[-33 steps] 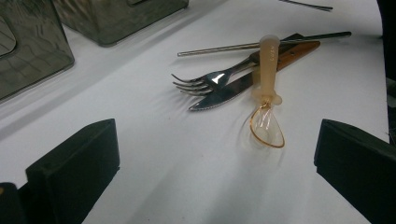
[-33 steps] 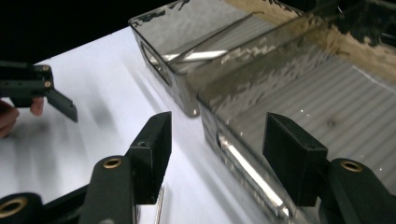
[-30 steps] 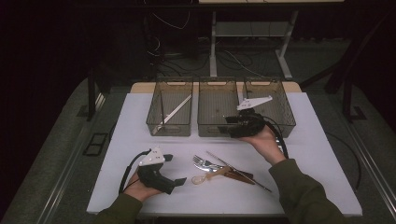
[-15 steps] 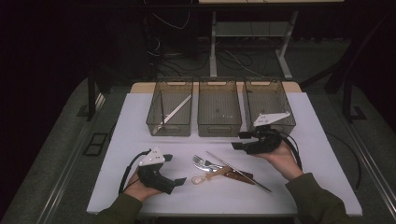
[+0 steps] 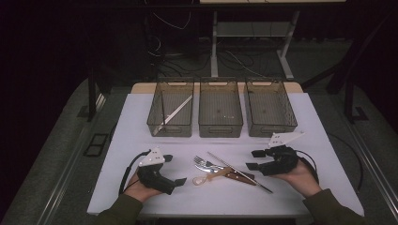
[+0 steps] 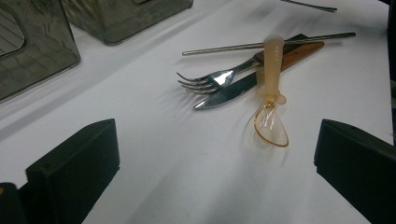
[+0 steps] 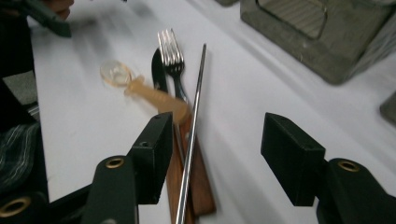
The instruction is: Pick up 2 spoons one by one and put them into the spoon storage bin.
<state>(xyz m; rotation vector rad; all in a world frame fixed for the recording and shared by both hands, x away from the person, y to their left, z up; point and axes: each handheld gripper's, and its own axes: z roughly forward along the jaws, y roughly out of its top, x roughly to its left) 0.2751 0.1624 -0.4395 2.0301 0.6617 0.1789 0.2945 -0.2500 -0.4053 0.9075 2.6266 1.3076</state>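
Observation:
A small pile of cutlery lies on the white table [image 5: 141, 117]: a fork [image 5: 202, 162], a wooden-handled knife [image 5: 234, 174], an amber plastic spoon [image 5: 206, 177] and a thin metal straw [image 5: 239, 172]. My left gripper [image 5: 174, 169] rests on the table just left of the pile, jaws wide open, and faces the spoon [image 6: 271, 126] and fork [image 6: 210, 79]. My right gripper [image 5: 252, 160] hovers low at the pile's right end, open. The straw [image 7: 194, 116] and knife handle [image 7: 201, 186] lie under the gap between its jaws, untouched.
Three smoky transparent bins stand in a row at the back: left bin [image 5: 170, 129], middle bin [image 5: 220, 129], right bin [image 5: 271, 130]. A thin metal rod [image 5: 177, 111] leans inside the left bin. Cables trail from both grippers along the table's front corners.
My right gripper came away from the right bin, moving toward the front and down to the right end of the cutlery pile. The left gripper stayed put.

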